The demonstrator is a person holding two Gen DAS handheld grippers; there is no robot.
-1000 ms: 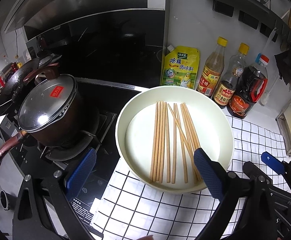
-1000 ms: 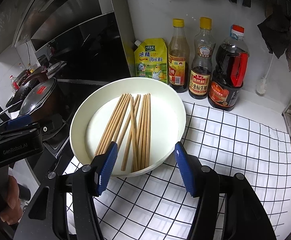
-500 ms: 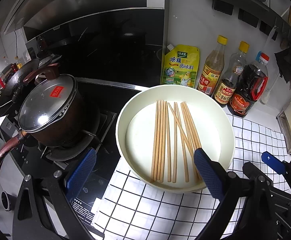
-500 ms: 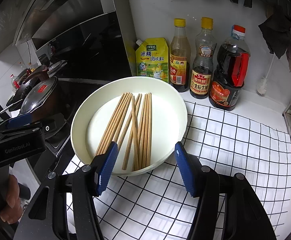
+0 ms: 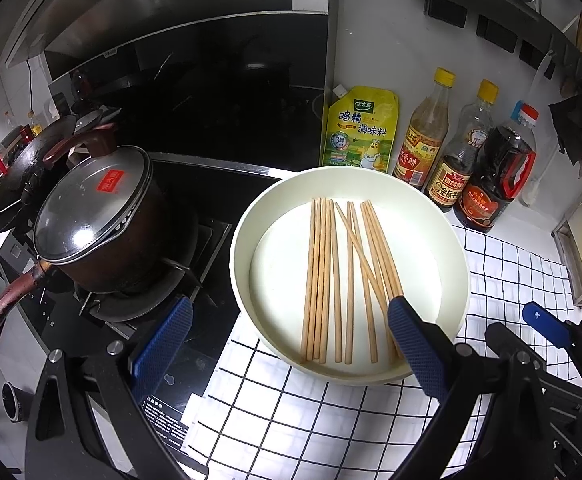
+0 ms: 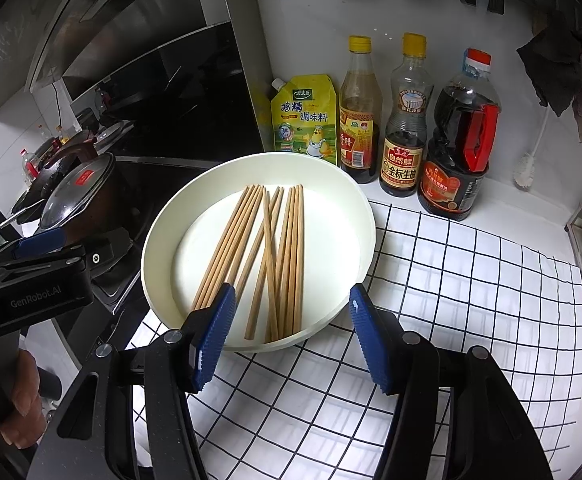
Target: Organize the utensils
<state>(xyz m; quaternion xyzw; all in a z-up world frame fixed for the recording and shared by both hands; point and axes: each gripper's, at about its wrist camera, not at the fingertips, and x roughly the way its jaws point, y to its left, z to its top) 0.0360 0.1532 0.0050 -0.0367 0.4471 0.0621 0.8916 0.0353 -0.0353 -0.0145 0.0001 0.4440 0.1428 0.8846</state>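
The round cream-white shallow tray (image 5: 457, 248) stood at centre frame in both wrist views, on the white cloth with the black grid (image 6: 471, 300), its left edge reaching over the black hob (image 5: 195, 184). Inside it lay the bundle of plain wooden chopsticks (image 5: 331, 276), flat on the tray floor. Most ran roughly parallel, pointing from the lower frame towards the back wall. One or two crossed the others at a slant, so the set was gathered but not fully aligned.

My left gripper (image 5: 287, 346) hung at the lower frame with its blue pads wide apart and nothing between them. The right pad overlapped the near rim of the tray; whether it touched, I could not tell. My right gripper (image 6: 291, 332) was likewise spread and empty, with the near ends of the chopsticks lying in the gap between the two pads.

I judged this stance as approach alignment: both tools faced along the sticks' length. The scene fitted either sticks collected into the tray or sticks awaiting removal.

Along the wall stood a yellow seasoning pouch (image 6: 305, 118) and three sauce bottles (image 6: 405, 120), clear of the tray.
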